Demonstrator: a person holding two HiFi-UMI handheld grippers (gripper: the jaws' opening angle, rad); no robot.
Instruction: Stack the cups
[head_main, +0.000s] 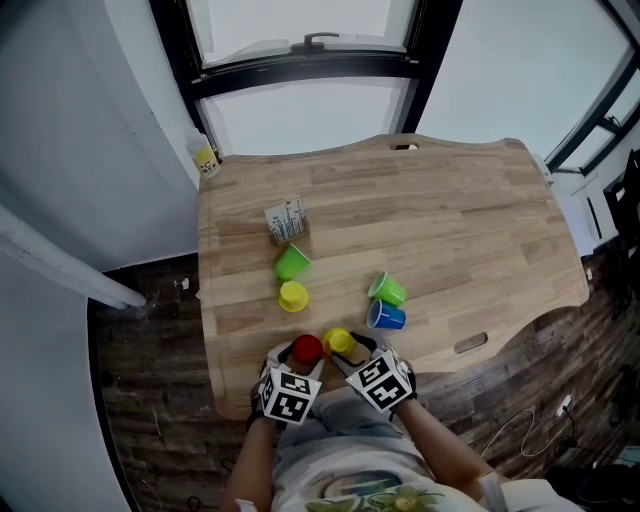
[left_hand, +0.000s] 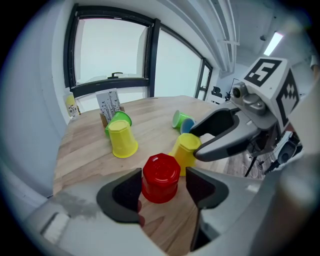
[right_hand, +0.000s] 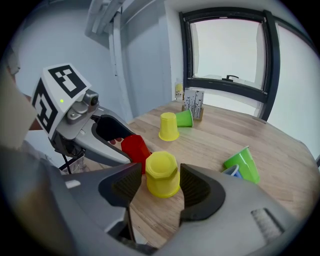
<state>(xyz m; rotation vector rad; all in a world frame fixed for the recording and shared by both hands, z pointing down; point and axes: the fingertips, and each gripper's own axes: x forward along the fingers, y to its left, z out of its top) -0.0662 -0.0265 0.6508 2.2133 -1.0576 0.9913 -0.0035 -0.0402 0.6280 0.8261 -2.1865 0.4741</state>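
A red cup (head_main: 305, 348) (left_hand: 161, 175) stands upside down near the table's front edge, between the jaws of my left gripper (head_main: 302, 360) (left_hand: 162, 186). The jaws flank it with a thin gap on the right side, so the gripper is open. Just right of it an upside-down yellow cup (head_main: 338, 340) (right_hand: 162, 172) stands between the jaws of my right gripper (head_main: 345, 352) (right_hand: 156, 186), which is also open, with slight gaps on both sides. The two cups stand close together, and each gripper shows in the other's view.
Further back on the wooden table (head_main: 450, 230) are another upside-down yellow cup (head_main: 293, 297), a green cup (head_main: 292, 262) on its side, and a green cup (head_main: 387, 290) beside a blue cup (head_main: 386, 317), both on their sides. A small printed box (head_main: 286, 221) and a bottle (head_main: 206, 158) stand at the back left.
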